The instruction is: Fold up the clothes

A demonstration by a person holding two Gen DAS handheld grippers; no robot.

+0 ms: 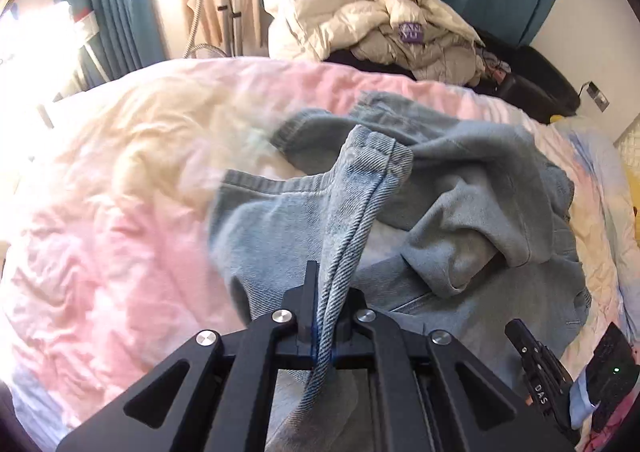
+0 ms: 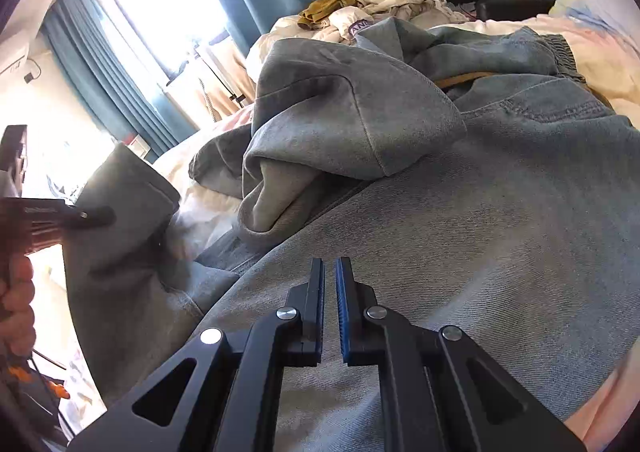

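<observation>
My left gripper (image 1: 326,292) has its jaws clamped on a hem of the blue denim garment (image 1: 460,188), crumpled on the pink bed (image 1: 100,212). My right gripper (image 2: 330,280) hovers over the denim, jaws nearly closed, empty.

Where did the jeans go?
The jeans lie crumpled on the pink bed cover, right of middle in the left view, one hem pinched in the left claw.
</observation>
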